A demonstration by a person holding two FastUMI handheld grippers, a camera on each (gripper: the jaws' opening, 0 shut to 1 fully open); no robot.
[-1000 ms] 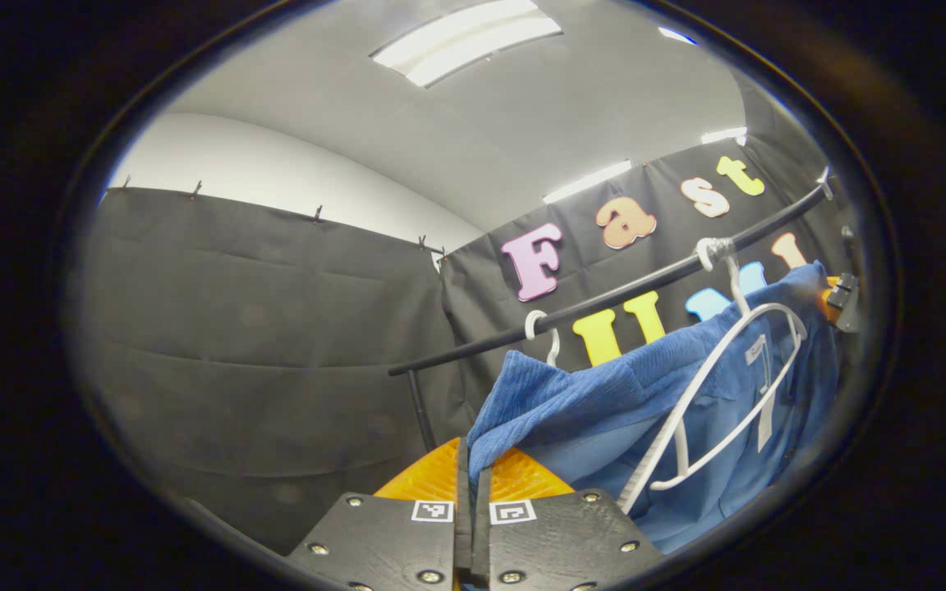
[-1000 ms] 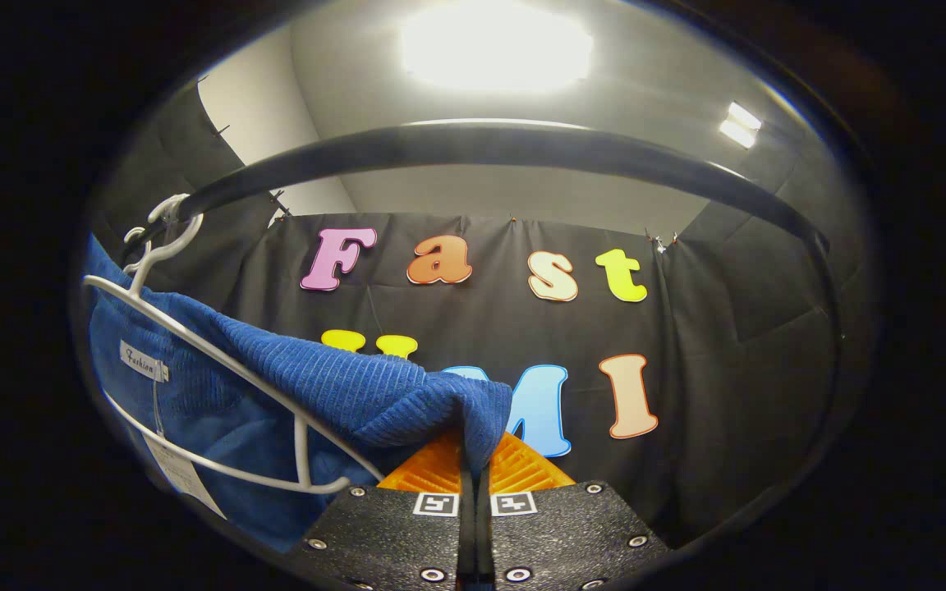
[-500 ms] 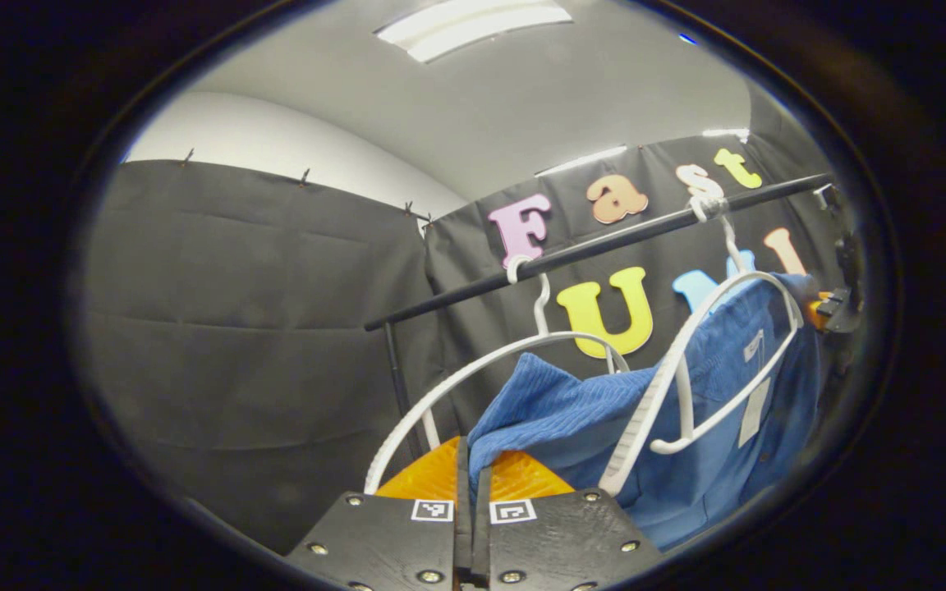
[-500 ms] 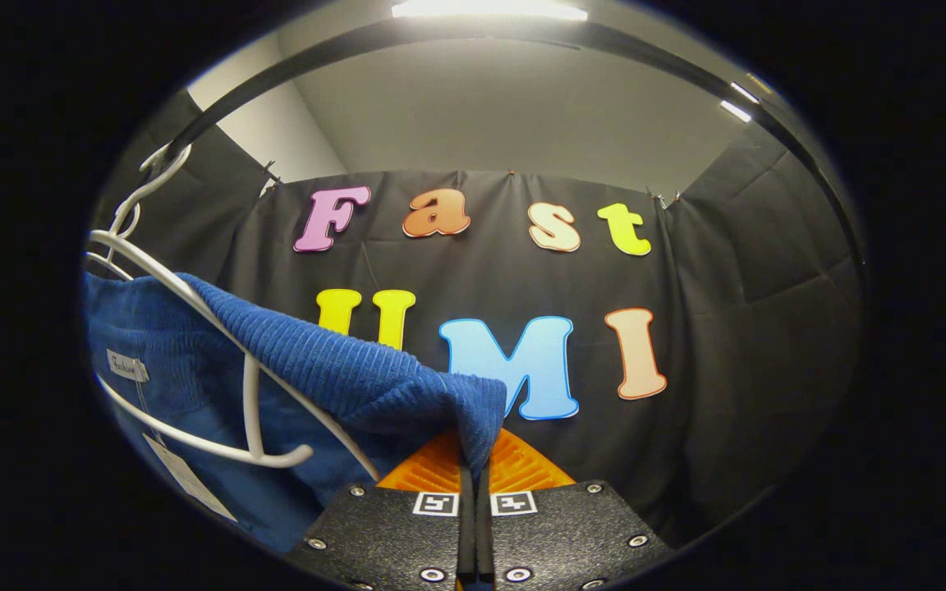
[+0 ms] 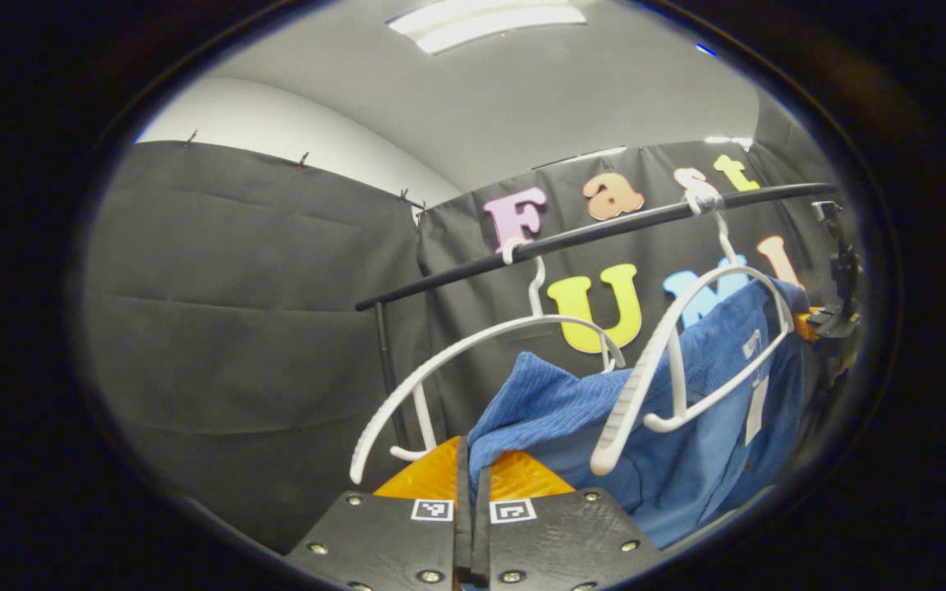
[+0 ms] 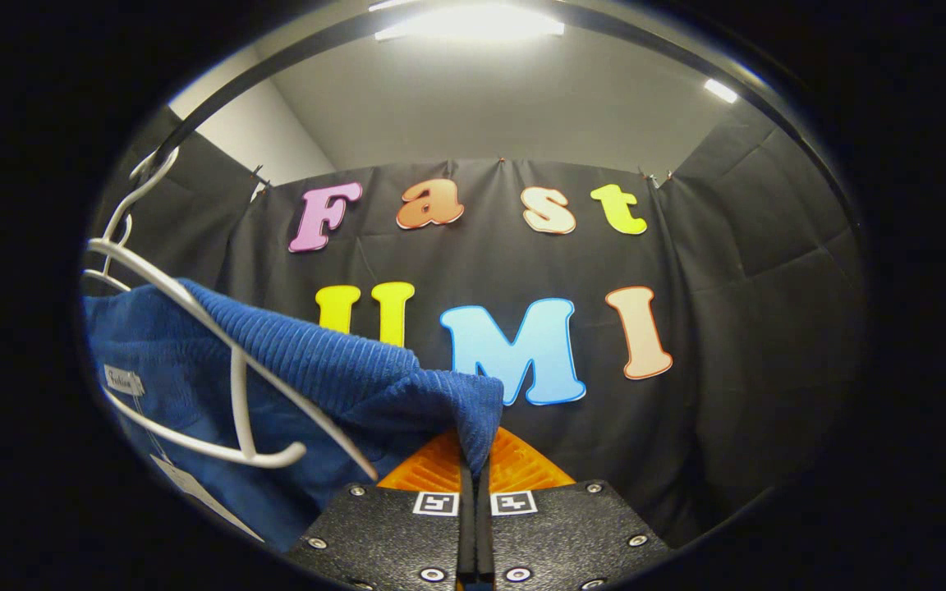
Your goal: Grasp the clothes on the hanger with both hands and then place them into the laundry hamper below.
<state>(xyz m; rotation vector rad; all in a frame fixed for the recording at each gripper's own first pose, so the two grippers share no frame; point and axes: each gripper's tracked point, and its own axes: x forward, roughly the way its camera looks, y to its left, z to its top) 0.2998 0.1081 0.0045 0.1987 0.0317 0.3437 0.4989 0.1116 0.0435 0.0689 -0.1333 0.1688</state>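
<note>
A blue ribbed garment [image 5: 555, 410] hangs between my two grippers, slipping off a white hanger [image 5: 670, 361] on the black rail [image 5: 588, 234]. My left gripper [image 5: 471, 468] is shut on one edge of the cloth, the fabric pinched between its fingers. In the right gripper view the same blue garment [image 6: 333, 369] drapes from the left, and my right gripper [image 6: 473, 455] is shut on its corner. The white hanger [image 6: 218, 345] lies against the cloth, its lower end poking free. The right gripper [image 5: 822, 320] also shows far right in the left gripper view, holding the cloth's other end.
A second white hanger [image 5: 481, 353], bare, hangs on the rail to the left of the garment. The rail's black upright post [image 5: 387, 369] stands behind it. In the right gripper view the rail [image 6: 218, 107] arcs overhead.
Both grippers have come down with the cloth still held. The garment has slid lower off its hanger, the bare second hanger has come fully into view, and the rail sits higher in both views.
</note>
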